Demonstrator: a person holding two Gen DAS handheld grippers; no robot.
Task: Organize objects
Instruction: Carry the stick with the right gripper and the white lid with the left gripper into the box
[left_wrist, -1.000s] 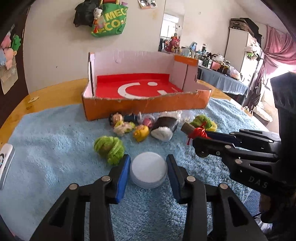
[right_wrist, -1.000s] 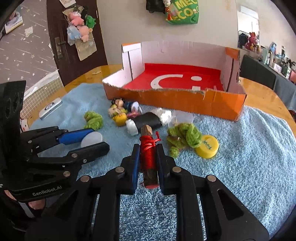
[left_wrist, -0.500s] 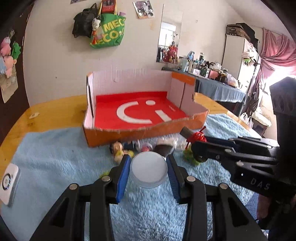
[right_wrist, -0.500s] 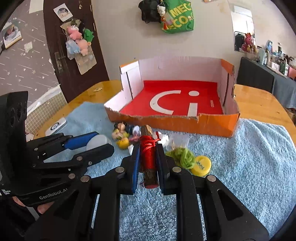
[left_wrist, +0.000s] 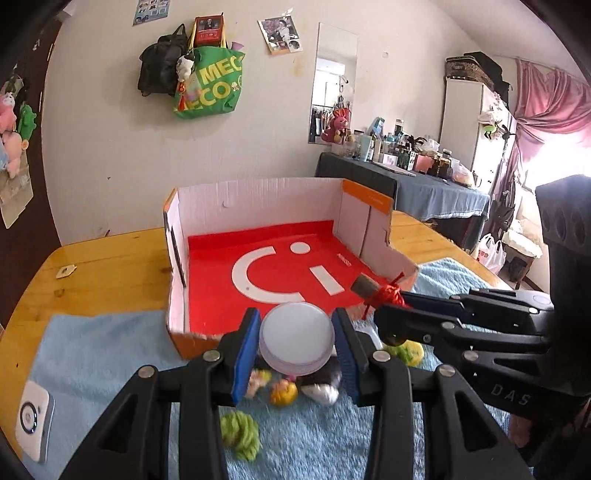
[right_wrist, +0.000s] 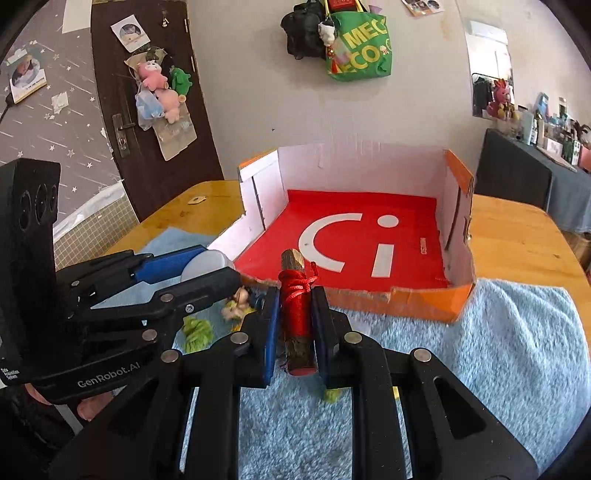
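Left wrist view: a white round lid (left_wrist: 296, 338) is clamped by the left tool (left_wrist: 296, 354) above the near edge of the orange box (left_wrist: 258, 258). A red-wrapped stick (right_wrist: 297, 314) is clamped by the right tool (right_wrist: 295, 332) above the blue towel (right_wrist: 498, 350) on the worktop (right_wrist: 517, 243).

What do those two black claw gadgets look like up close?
Both are black plastic scissor-linkage tools with silver rivets and blue pads on the fingers. The left gripper reads "GenRobot.AI"; the right gripper shows "DAS". Each has a boxy black body with round holes.
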